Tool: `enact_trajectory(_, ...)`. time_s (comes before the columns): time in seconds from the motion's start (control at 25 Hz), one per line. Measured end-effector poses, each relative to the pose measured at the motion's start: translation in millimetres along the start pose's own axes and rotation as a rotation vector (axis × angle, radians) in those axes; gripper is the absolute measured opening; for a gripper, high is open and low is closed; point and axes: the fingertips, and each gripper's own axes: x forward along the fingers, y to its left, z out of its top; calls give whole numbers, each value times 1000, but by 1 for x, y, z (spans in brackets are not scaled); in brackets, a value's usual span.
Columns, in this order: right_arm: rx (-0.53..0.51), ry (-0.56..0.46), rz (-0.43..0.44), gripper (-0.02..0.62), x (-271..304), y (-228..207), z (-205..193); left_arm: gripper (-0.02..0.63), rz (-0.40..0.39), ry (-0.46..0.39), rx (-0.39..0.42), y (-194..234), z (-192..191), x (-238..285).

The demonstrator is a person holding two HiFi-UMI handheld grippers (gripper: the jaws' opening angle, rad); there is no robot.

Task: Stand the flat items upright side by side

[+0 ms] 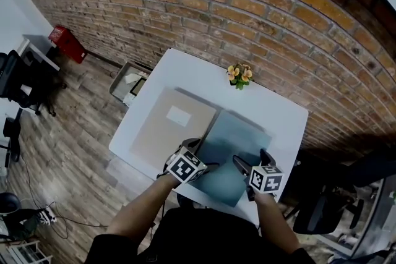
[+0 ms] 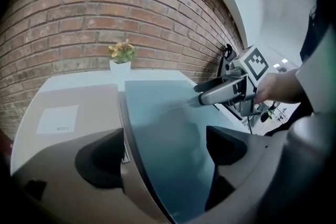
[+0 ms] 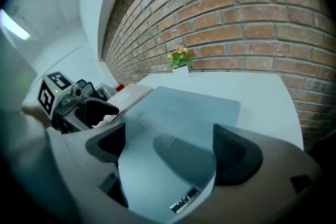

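A beige flat folder point(image 1: 168, 125) with a white label lies on the left of the white table point(image 1: 185, 71). Beside it on the right is a blue flat folder point(image 1: 230, 144), its near end raised off the table. My left gripper point(image 1: 201, 154) stands at the blue folder's near left edge. Its jaws are apart, and the blue folder point(image 2: 168, 123) runs between them. My right gripper point(image 1: 250, 159) is at the near right edge, jaws wide, with the blue folder's point(image 3: 173, 134) near corner between them. Neither pair of pads visibly presses on it.
A small white pot of yellow flowers point(image 1: 240, 75) stands at the table's far edge by the brick wall. On the floor to the left sit a grey box point(image 1: 129, 85) and a red case point(image 1: 67, 42). Dark chairs stand at the far left and near right.
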Motion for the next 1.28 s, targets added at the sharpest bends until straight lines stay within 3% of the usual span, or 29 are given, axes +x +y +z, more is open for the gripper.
enact_trajectory(0.16, 19, -10, -21, 518, -10, -10, -6, 512, 23, 19, -2, 0, 0, 5)
enact_trajectory(0.44, 95, 15, -89, 518, -20, -29, -21, 512, -10, 81, 13, -13, -1, 17)
enact_trajectory(0.6, 183, 50, -50, 518, -20, -36, -38, 512, 12, 96, 6, -11, 0, 20)
enact_trajectory(0.8, 266, 47, -33, 503, -11, -43, -42, 506, -31, 124, 16, -24, -1, 25)
enact_trajectory(0.96, 278, 52, -41, 503, -19, -54, -44, 506, -57, 129, 13, -43, -3, 26)
enact_trajectory(1.28, 280, 82, -101, 503, -47, -50, -84, 505, -162, 97, -33, -102, -37, 10)
